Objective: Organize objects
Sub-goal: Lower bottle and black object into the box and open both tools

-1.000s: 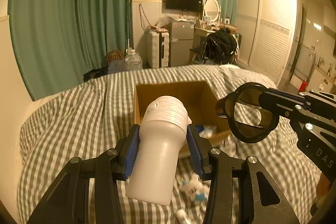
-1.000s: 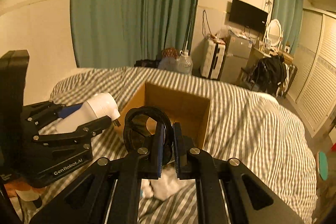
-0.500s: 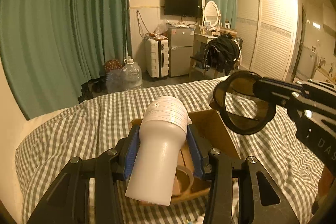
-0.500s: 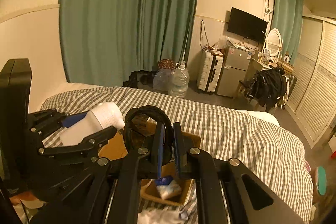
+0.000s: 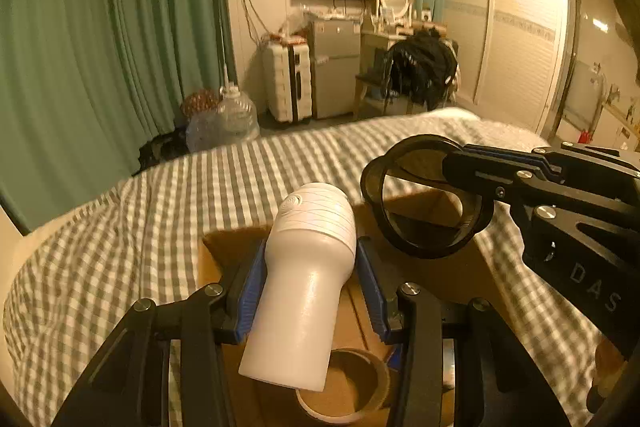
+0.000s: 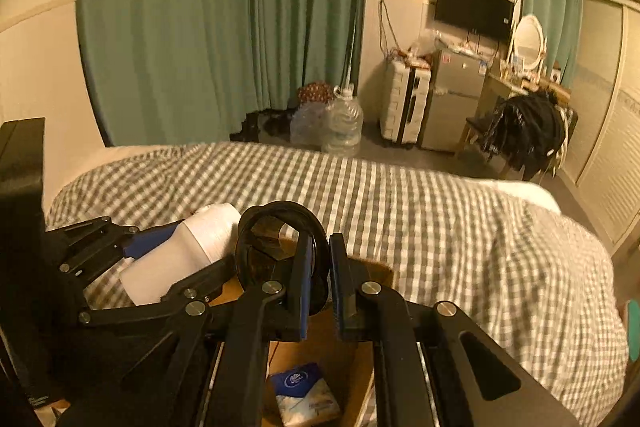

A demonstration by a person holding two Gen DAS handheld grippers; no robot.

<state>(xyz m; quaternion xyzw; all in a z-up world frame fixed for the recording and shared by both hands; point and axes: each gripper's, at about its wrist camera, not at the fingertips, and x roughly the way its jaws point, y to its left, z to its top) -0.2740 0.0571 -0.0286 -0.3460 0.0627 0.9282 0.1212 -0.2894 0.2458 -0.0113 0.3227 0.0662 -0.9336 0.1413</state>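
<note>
Two tools, one item each, above one cardboard box [image 5: 472,279].
Your left tool [image 5: 310,291] clamps one white bottle [image 5: 306,291]; your right tool [image 6: 319,277] pinches one black ring [image 6: 276,247]. Inside the box: one tape roll [image 5: 344,387], one tissue pack [image 6: 306,393].

My left gripper [image 5: 310,291] is matte black, built of flat angular plates linked by round silver screw heads, with triangular cut-outs in the near arms. Its two fingers [image 5: 250,291] are lined with ribbed blue pads. My right gripper [image 6: 319,279] is the same black frame with silver screws and slotted arms, one finger [image 6: 303,287] faced in blue. From the left camera its side plate shows pale raised letters "DAS"; a small white label on the left one is too blurred to read.
</note>
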